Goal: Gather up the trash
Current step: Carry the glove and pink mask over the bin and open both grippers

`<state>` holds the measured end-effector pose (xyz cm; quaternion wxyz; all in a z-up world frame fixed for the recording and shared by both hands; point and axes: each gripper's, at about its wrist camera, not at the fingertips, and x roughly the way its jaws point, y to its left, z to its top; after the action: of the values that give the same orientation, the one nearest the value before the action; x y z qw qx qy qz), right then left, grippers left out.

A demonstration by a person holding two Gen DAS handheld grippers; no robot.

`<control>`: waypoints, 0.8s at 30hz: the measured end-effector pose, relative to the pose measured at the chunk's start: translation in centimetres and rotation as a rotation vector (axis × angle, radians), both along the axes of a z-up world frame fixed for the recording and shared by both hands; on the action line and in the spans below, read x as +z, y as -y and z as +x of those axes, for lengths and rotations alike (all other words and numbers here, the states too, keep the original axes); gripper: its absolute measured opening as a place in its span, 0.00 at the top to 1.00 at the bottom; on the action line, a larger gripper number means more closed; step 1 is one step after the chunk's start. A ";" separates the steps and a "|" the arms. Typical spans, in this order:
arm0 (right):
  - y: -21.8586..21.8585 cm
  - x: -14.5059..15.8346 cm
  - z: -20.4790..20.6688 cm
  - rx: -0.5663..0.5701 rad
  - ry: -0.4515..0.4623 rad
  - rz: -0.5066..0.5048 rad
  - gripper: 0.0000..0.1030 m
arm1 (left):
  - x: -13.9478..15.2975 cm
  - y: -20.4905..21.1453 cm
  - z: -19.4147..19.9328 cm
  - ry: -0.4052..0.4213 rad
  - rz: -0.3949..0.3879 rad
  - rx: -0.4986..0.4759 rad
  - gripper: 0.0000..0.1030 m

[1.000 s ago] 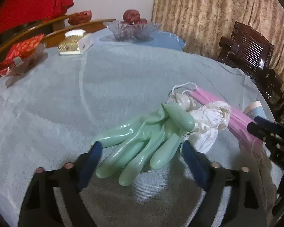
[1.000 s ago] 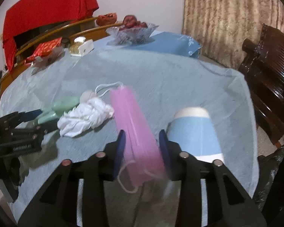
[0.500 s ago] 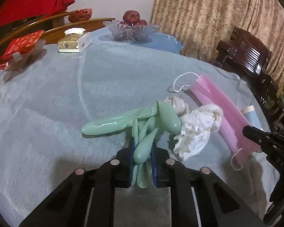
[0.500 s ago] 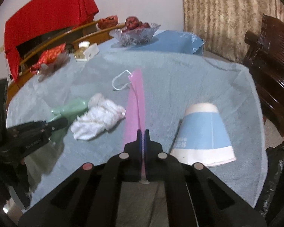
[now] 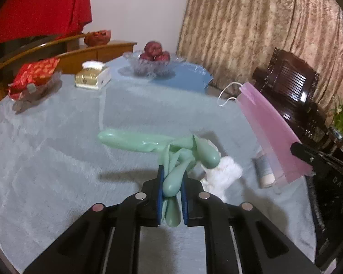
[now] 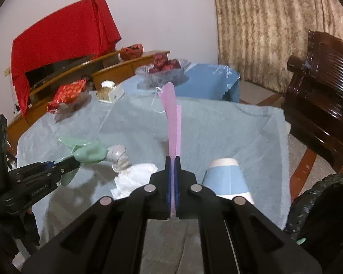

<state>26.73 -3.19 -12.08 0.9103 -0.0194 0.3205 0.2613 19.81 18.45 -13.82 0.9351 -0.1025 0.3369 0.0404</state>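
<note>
The left fingers (image 5: 171,196) are clamped on a limp green glove (image 5: 178,157), the right fingers (image 6: 173,178) on a pink mask (image 6: 172,118), both clear of the tabletop (image 5: 57,137). Carry them level and slowly so nothing slips; a bin isn't visible.

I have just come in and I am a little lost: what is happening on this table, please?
A person is clearing trash with two handheld grippers. The left gripper is shut on a green rubber glove, the right gripper on a pink face mask. A crumpled white tissue and a blue paper cup still lie on the tablecloth.
</note>
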 end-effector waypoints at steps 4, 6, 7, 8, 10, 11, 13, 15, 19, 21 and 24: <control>0.9 1.4 -1.1 -0.008 0.027 0.012 0.98 | 2.0 1.1 -0.7 0.045 0.004 -0.016 0.88; 1.5 2.1 -1.7 -0.015 0.041 0.018 0.98 | 2.8 1.6 -1.1 0.061 0.008 -0.024 0.88; 1.7 2.4 -1.8 -0.019 0.045 0.020 0.98 | 3.1 1.8 -1.2 0.068 0.007 -0.029 0.88; 2.1 2.7 -2.1 -0.023 0.052 0.024 0.98 | 3.5 2.2 -1.4 0.077 0.003 -0.034 0.88; 2.7 3.2 -2.6 -0.030 0.063 0.027 0.98 | 4.3 2.8 -1.6 0.094 -0.004 -0.042 0.88; 3.0 3.5 -2.8 -0.033 0.070 0.028 0.98 | 4.5 3.1 -1.8 0.100 -0.005 -0.046 0.88; 3.5 3.9 -3.3 -0.043 0.081 0.032 0.98 | 5.0 3.8 -1.9 0.110 -0.009 -0.059 0.88; 4.4 4.4 -3.8 -0.057 0.089 0.036 0.98 | 5.3 4.4 -2.1 0.116 -0.012 -0.070 0.88; 6.5 5.0 -4.4 -0.087 0.098 0.049 0.98 | 6.1 6.3 -2.4 0.131 -0.016 -0.100 0.88; 7.5 5.3 -5.0 -0.104 0.108 0.048 0.98 | 6.5 7.3 -2.5 0.137 -0.020 -0.122 0.88; 8.9 5.7 -5.6 -0.129 0.115 0.044 0.98 | 6.8 8.9 -2.5 0.144 -0.024 -0.153 0.89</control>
<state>21.10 -12.13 -6.36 0.9424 0.0061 0.2624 0.2076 17.31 9.52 -7.01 0.9559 -0.0901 0.2764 -0.0427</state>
